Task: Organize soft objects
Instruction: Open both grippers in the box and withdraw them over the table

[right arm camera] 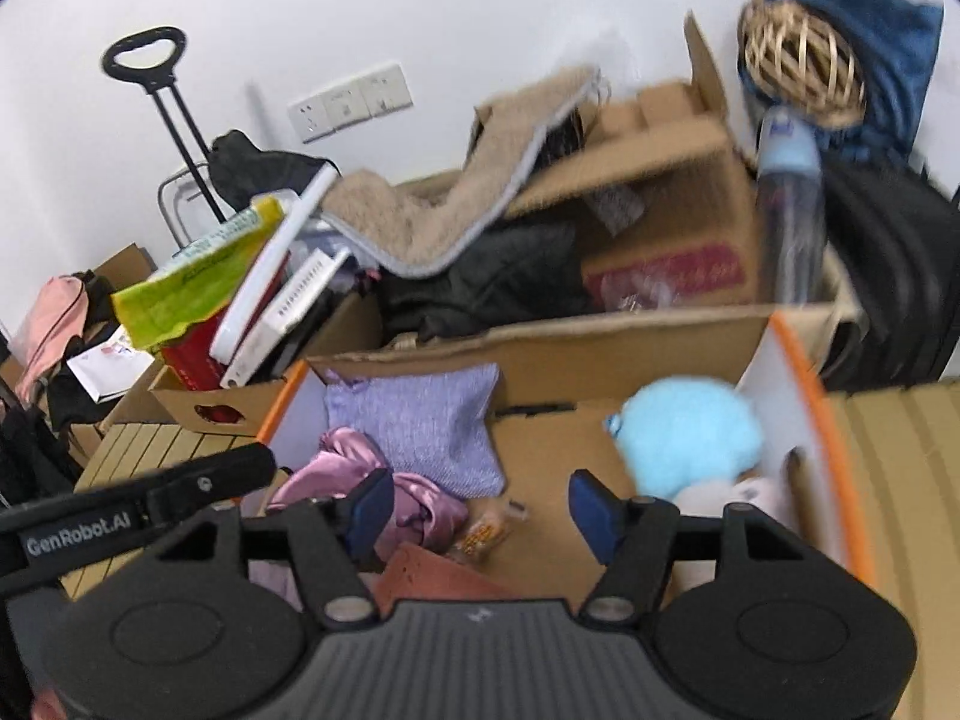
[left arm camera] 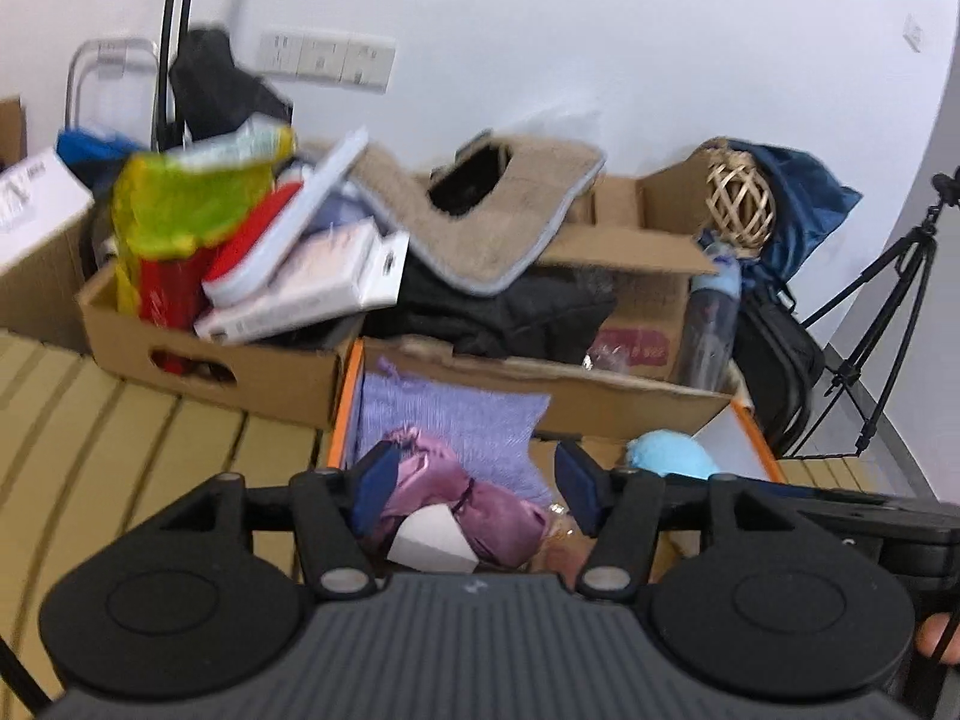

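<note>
An orange-rimmed box (right arm camera: 807,378) holds soft things: a lilac knitted cloth (right arm camera: 420,420), a shiny pink satin pouch (right arm camera: 360,468) and a light blue plush toy (right arm camera: 690,432). My right gripper (right arm camera: 480,510) is open and empty above the box's cardboard floor, between pouch and plush. My left gripper (left arm camera: 474,492) is open above the pink satin pouch (left arm camera: 468,498), which has a white tag; its jaws stand apart, touching nothing. The lilac cloth (left arm camera: 450,420) and blue plush (left arm camera: 666,453) lie beyond it. The left gripper's body (right arm camera: 138,504) shows at the left of the right wrist view.
Behind the box stand cluttered cardboard boxes (left arm camera: 210,354) with books, a green bag (left arm camera: 180,204), a beige mat (left arm camera: 480,222) and black clothing (left arm camera: 510,306). A water bottle (right arm camera: 789,210), a wicker ball (right arm camera: 798,66) and a tripod (left arm camera: 888,312) are at the right. A slatted wooden surface (left arm camera: 120,432) lies underneath.
</note>
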`<state>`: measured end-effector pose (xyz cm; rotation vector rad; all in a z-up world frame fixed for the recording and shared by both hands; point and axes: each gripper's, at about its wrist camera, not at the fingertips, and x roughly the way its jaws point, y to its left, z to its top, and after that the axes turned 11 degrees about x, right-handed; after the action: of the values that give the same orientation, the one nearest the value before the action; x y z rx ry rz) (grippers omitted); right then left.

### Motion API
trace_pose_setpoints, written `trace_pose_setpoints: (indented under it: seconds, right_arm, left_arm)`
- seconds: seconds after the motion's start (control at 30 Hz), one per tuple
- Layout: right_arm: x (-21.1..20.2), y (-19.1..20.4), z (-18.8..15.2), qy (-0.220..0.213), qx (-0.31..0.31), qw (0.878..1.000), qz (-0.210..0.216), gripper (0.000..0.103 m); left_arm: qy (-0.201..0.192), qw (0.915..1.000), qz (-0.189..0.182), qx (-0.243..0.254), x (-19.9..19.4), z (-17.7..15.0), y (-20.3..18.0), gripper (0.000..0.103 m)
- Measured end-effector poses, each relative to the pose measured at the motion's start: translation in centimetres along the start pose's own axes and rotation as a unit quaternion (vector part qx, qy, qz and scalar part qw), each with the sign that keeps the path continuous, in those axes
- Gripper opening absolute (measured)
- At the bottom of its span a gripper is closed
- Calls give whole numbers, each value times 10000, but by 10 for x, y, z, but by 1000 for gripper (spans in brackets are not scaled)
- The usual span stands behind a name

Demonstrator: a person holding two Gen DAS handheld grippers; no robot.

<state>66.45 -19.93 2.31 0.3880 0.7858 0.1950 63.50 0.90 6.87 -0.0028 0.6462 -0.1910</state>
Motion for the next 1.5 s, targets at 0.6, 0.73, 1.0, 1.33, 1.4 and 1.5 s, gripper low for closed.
trace_pose_setpoints:
  seconds: [0.6, 0.73, 1.0, 1.33, 1.4, 1.5]
  right_arm:
    - [-304, -30, -180, -1679, -452, 9847, 75, 79]
    - [-337, -35, -252, -1640, -331, 9853, 352, 81]
    - [-376, -32, -369, -1773, -551, 9825, -147, 84]
    - [-407, -22, -419, -1704, -860, 9814, -182, 87]
    - [-413, -21, -419, -1789, -864, 9799, -195, 88]
    - [-419, -22, -418, -1878, -829, 9785, -211, 89]
  left_arm:
    - [-1600, 9782, 983, 887, -308, -169, -80, 79]
    - [-1631, 9771, 1012, 923, -346, -227, -94, 82]
    - [-1483, 9799, 976, 913, -396, -313, -107, 86]
    - [-1589, 9765, 911, 1138, -431, -337, -123, 89]
    - [-1646, 9750, 888, 1200, -434, -336, -125, 90]
    - [-1703, 9730, 867, 1294, -437, -337, -130, 90]
